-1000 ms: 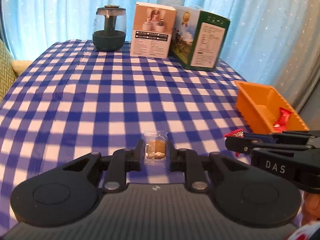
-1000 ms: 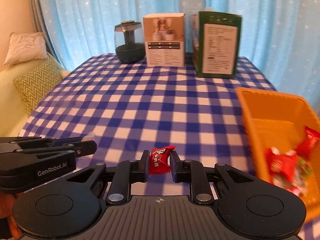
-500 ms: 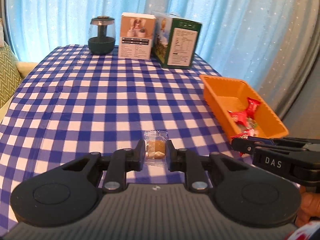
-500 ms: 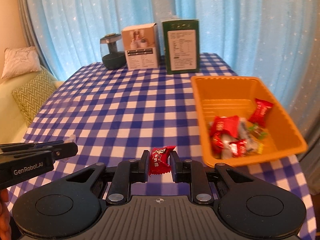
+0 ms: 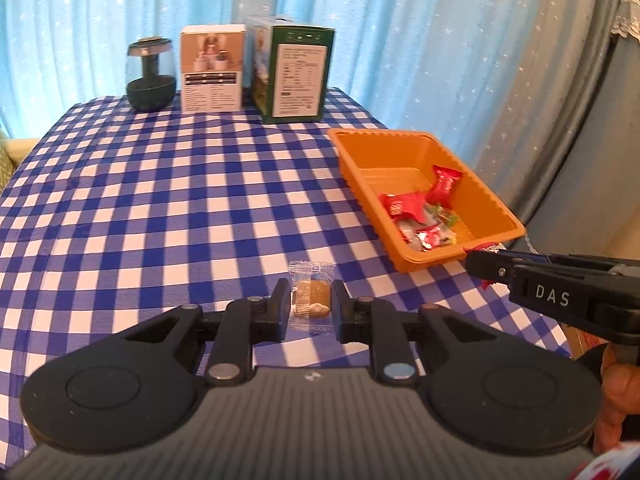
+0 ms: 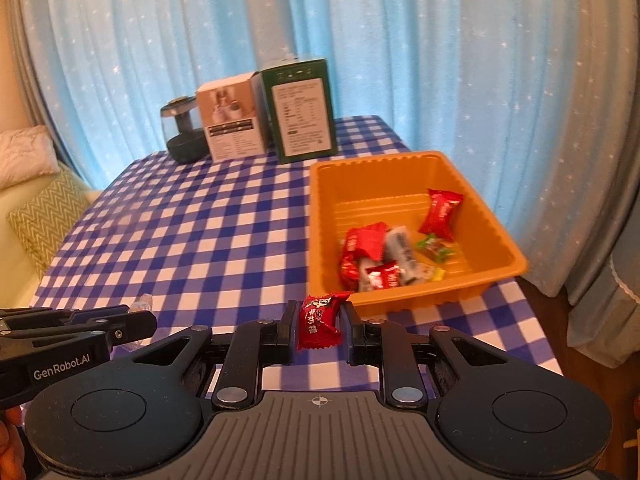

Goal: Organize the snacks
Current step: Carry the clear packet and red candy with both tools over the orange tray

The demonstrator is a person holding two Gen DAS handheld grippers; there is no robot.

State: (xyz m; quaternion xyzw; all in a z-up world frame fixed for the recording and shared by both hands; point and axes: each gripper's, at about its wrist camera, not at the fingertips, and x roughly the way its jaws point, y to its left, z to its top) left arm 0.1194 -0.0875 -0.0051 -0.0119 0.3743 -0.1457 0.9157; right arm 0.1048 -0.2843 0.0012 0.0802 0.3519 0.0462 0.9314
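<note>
sheer blue curtains [image 6: 400, 60] dotted with small white stars hang full height behind the table, daylight glowing through them. a heavier grey drape [image 5: 576, 128] falls at the right. the table wears a blue-and-white checked cloth [image 5: 160, 208]. off to the left sits a pale sofa [image 6: 16, 248] with a green zigzag cushion [image 6: 44, 220] (a white pillow [image 6: 24, 156] above it).
</note>
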